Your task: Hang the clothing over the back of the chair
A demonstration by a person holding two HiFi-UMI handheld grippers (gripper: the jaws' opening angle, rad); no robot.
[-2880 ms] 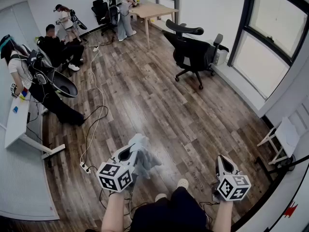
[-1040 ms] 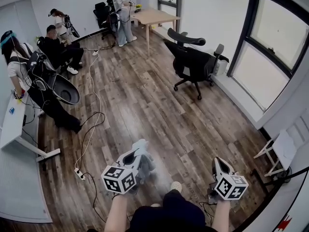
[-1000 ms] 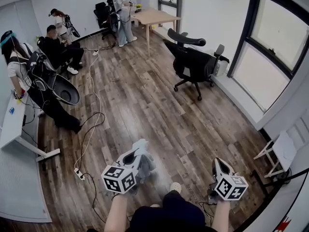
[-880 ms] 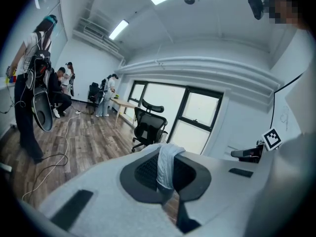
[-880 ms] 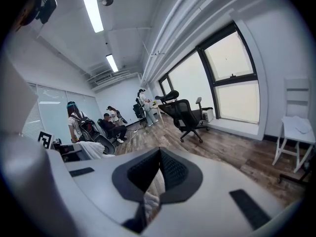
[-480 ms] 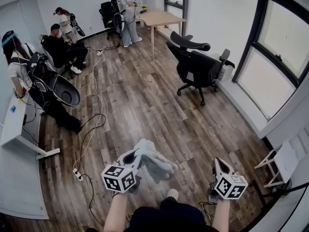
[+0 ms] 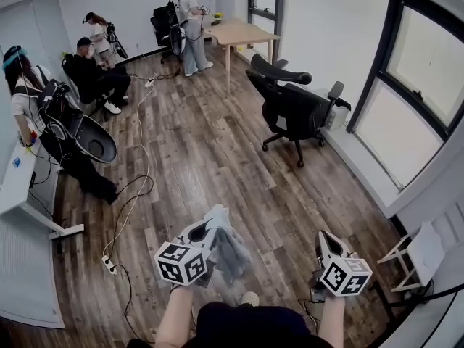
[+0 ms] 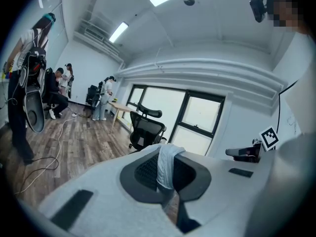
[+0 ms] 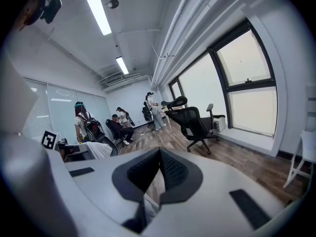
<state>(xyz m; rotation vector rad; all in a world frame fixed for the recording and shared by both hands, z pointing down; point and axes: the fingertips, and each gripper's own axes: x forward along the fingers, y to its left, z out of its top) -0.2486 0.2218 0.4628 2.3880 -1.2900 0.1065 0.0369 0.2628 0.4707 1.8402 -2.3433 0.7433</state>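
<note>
A pale grey-blue piece of clothing hangs from my left gripper, whose jaws are shut on a fold of it. In the left gripper view the cloth drapes over the closed tips. My right gripper is held level at the lower right, shut with nothing in it. The black office chair stands well ahead by the window with its back and headrest bare. It also shows in the left gripper view and the right gripper view.
A wooden table stands behind the chair. Several people sit and stand at the far left, one by a white desk. A cable and power strip lie on the wood floor at the left. A white folding rack is at the right wall.
Both grippers have moved forward across the floor and the chair looks a little nearer. The hanging clothing has swung out and dropped back under the left gripper.
</note>
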